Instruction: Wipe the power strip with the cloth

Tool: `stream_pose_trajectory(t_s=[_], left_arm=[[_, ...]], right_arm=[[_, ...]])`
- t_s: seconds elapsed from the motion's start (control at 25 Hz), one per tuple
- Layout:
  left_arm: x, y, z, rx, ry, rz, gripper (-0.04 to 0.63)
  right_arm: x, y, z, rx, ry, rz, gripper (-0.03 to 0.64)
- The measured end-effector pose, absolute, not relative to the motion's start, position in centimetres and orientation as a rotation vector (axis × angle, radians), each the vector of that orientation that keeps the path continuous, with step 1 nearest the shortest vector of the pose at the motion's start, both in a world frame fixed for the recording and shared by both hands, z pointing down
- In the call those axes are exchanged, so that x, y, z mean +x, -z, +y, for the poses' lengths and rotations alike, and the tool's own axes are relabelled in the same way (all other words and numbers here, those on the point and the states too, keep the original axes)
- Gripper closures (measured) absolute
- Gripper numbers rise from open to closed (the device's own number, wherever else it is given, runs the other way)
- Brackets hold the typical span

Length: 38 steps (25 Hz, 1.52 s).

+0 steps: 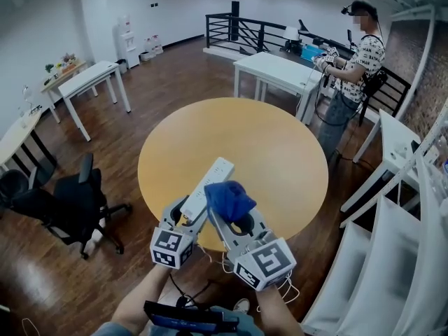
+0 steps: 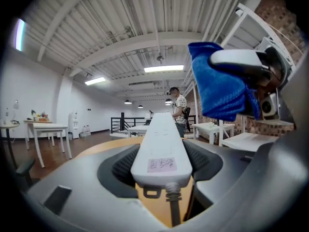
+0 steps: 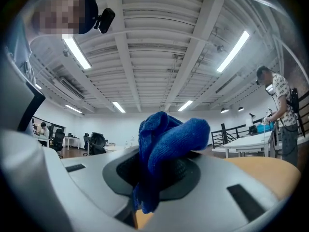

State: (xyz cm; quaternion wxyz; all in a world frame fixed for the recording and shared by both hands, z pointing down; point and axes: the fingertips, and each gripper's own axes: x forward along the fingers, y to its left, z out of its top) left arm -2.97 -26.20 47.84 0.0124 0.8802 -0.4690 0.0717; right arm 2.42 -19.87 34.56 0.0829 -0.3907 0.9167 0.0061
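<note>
Blue cloth [image 3: 166, 144] bunches out of the right gripper [image 1: 236, 219], jaws clamped tight on it so a soft wad leads the way. Meanwhile the left gripper [image 1: 190, 207] pinches the white power strip [image 2: 161, 149] at its cord end and holds it out over the round table [image 1: 294, 159], anchored, top face bare for wiping. The cloth hangs just beside the strip's near end; whether it touches is hard to say. Likely the stroke starts near and runs outward.
</note>
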Motion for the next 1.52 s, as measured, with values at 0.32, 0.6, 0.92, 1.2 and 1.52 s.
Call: stream_pose_trajectory(t_s=[0.32,0.6,0.92,1.2,1.52], left_arm=[[-2.6,-41.5,-25.0,2.880,-0.076,-1.495,0.305],[-1.6,-39.5,-23.3,2.926,-0.158,-1.508,0.307],[-0.9,-39.1,-21.9,2.992,-0.238,-1.545,0.307],[-1.6,-39.0,-21.0,2.993,-0.225,-1.574,0.307],[-1.5,-38.6,-20.1,3.013,-0.210,-1.575,0.307]], right_arm=[[2.3,-32.1,-19.3,-1.151,-0.079,2.736,0.548],[0.8,-29.0,-18.3,-1.049,-0.090,2.700,0.548],[-4.4,-30.1,-17.1,-0.835,0.018,2.814,0.548],[-2.8,-29.2,-18.6,-0.893,-0.058,2.785,0.548],[0.7,-26.3,-21.1,-1.004,-0.183,2.718,0.548]])
